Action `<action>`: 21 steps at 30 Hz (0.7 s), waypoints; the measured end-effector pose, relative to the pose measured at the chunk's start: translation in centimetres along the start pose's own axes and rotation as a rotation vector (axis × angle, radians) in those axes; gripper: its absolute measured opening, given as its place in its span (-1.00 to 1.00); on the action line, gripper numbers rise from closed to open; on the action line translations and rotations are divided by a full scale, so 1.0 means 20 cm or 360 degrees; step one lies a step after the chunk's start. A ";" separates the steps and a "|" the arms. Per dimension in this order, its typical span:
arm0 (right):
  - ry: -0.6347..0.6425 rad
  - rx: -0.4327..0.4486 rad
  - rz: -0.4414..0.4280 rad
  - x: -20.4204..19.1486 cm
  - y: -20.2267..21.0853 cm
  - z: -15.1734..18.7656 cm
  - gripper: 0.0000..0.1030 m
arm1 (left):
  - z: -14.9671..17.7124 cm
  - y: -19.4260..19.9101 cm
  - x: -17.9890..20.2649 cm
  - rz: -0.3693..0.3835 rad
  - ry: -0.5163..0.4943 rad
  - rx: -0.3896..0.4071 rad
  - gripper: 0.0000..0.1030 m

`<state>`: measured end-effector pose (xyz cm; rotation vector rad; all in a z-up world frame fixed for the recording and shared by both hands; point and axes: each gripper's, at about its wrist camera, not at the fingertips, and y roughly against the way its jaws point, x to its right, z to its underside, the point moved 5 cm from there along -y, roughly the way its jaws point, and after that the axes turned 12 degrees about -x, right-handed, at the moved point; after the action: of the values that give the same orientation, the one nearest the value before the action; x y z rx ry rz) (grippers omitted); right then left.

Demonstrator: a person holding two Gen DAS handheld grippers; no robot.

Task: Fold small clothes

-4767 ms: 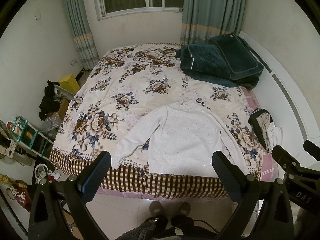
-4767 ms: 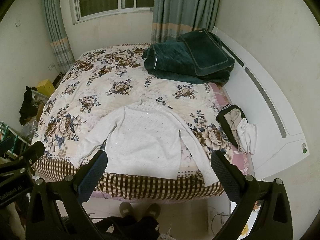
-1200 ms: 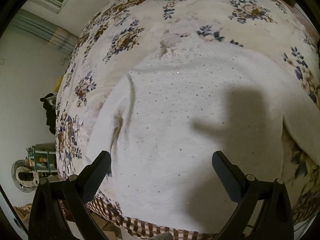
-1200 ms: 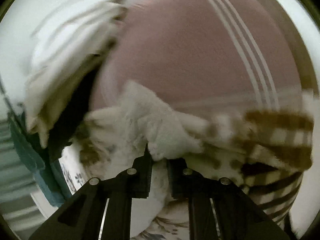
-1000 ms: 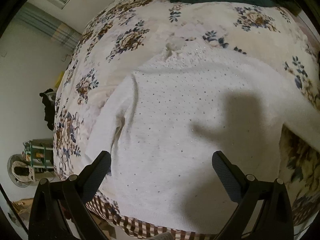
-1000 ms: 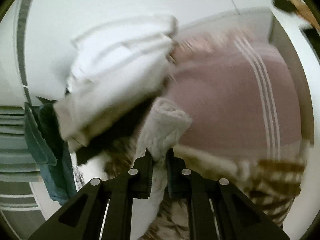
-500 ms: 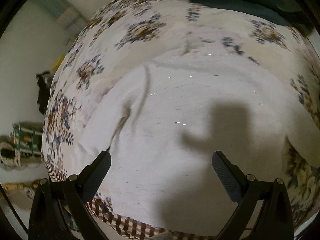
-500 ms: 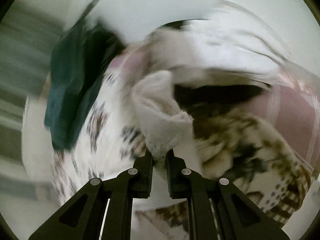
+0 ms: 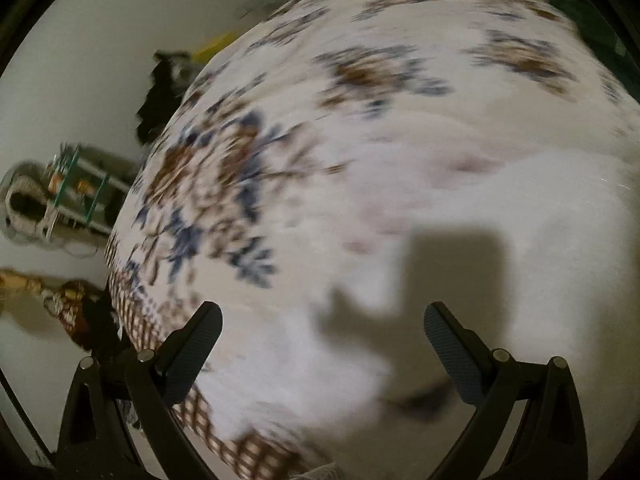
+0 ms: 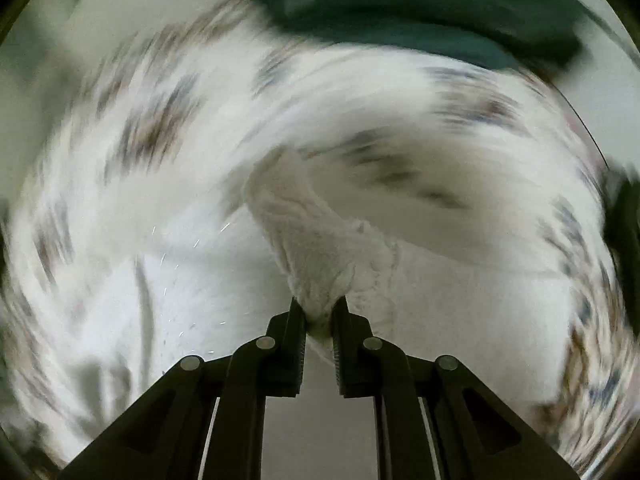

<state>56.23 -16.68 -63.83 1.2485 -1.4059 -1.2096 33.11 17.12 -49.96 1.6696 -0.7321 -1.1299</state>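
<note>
Both views are smeared by motion blur, so fine detail is lost. In the right wrist view the right gripper has its jaws pinched together on a bunch of the white sweater; the clamped piece, which looks like a sleeve end, rises from the fingertips toward 12 o'clock and bends off toward 10 o'clock, while the sweater's flat body spreads beneath it from 7 to 4 o'clock. Behind it the floral bedspread fills the upper half, and a dark green blanket lies at 12 to 1 o'clock near the far edge. In the left wrist view the left gripper holds its fingers wide apart with nothing between them, hovering over the bed; its shadow falls on the white sweater, which lies flat on the floral bedspread from 2 to 6 o'clock, straight ahead of the spread fingers and to their right. The bed's checked border shows at 7 o'clock, and a small shelf rack stands on the floor at 9 o'clock.
</note>
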 end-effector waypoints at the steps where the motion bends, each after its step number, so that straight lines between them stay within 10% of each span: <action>1: 0.0108 -0.0020 0.0055 -0.19 -0.09 0.00 -0.77 | -0.01 -0.08 -0.10 -0.0007 0.0037 -0.0023 1.00; 7: 0.0608 -0.0029 0.0216 -0.95 -0.31 0.18 -0.77 | -0.01 -0.32 -0.47 -0.0004 0.0169 -0.0107 1.00; 11: 0.0600 -0.0098 0.0310 -1.04 -0.42 0.27 -0.69 | 0.01 -0.42 -0.58 0.0034 0.0193 -0.0153 1.00; 16: 0.0320 -0.0283 -0.0178 -0.88 -0.24 0.37 0.17 | 0.11 -0.48 -0.69 0.0240 0.0259 -0.0243 1.00; 21: -0.0006 -0.0404 -0.0504 -0.55 -0.06 0.62 0.24 | 0.31 -0.58 -0.82 0.0457 0.0448 -0.0376 1.00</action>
<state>45.50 -4.37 -66.77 1.3185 -1.0412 -1.5518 20.62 33.09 -55.79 1.4323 -0.6082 -0.7304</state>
